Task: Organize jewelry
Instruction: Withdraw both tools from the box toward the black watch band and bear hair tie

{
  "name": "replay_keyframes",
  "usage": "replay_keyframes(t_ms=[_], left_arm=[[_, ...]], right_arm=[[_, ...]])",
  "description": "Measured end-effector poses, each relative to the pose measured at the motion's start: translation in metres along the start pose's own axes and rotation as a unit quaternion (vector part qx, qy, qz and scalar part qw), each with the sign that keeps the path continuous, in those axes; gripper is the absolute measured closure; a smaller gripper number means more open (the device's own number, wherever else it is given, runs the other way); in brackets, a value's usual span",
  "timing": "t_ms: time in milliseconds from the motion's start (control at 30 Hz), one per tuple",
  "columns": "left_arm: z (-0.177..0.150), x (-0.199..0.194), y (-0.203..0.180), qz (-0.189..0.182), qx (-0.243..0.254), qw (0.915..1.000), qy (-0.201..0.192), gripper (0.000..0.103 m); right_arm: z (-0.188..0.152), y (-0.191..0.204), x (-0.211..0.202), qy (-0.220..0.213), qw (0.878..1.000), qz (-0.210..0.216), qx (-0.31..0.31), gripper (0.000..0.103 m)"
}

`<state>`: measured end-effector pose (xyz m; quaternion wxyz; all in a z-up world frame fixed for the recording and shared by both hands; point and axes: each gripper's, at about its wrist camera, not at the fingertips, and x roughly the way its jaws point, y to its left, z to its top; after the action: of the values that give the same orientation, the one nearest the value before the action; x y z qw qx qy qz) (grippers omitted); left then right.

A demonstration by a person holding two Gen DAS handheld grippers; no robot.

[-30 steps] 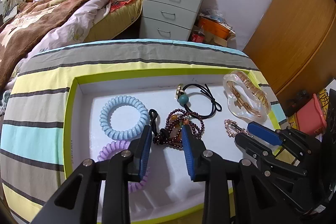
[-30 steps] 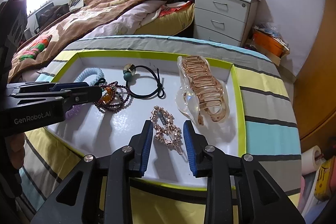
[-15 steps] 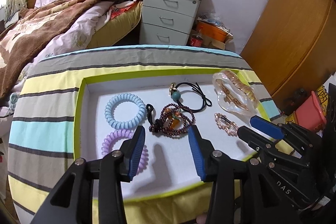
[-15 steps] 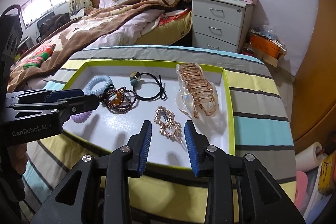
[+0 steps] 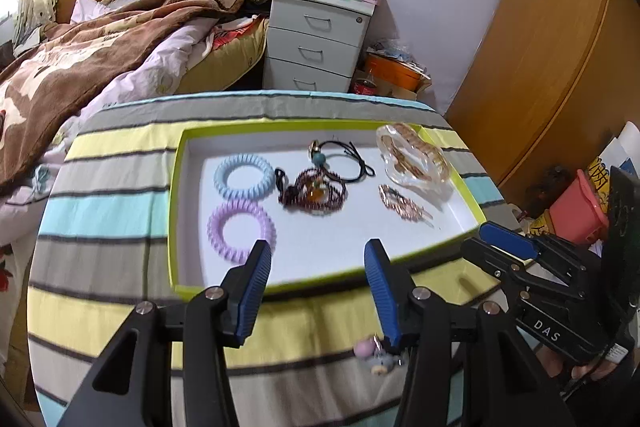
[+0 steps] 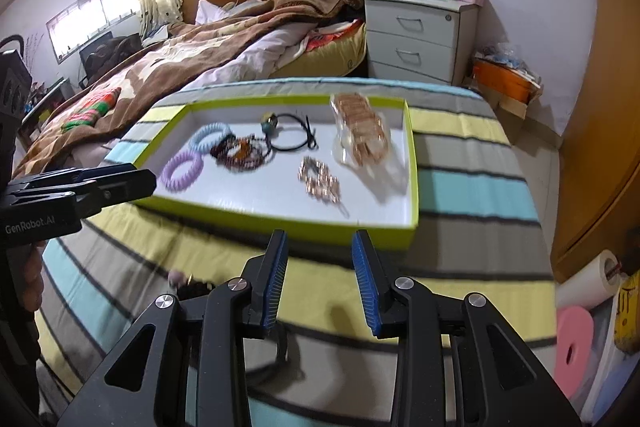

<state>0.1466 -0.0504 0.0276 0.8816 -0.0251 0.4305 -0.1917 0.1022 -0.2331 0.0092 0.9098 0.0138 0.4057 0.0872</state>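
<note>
Between your left gripper's opening fingers nothing is held; your right gripper is spread and empty too. Beyond both, the green-rimmed tray on the striped cloth holds purple coil, beads and clips.

Your left claw is opening with nothing between its fingers, and your right claw hangs empty too, both over the striped tabletop just short of the green tray. The tray's near half is bare white floor. Further in, two spiral hair ties, a bead bracelet, a rose-gold hair clip and a clear claw clip crowd it.
</note>
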Motion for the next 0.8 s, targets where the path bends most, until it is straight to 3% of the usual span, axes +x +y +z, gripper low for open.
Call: replay_keyframes(t_ms=[467, 800], left_arm=[[-0.040, -0.012, 0.008, -0.013, -0.023, 0.9996, 0.013, 0.052], [-0.054, -0.017, 0.016, -0.013, -0.032, 0.9993, 0.016, 0.052]], right_arm=[[-0.038, 0.007, -0.008, 0.026, 0.999, 0.024, -0.012, 0.068], [-0.044, 0.024, 0.001, 0.058, 0.998, 0.010, -0.028, 0.068]])
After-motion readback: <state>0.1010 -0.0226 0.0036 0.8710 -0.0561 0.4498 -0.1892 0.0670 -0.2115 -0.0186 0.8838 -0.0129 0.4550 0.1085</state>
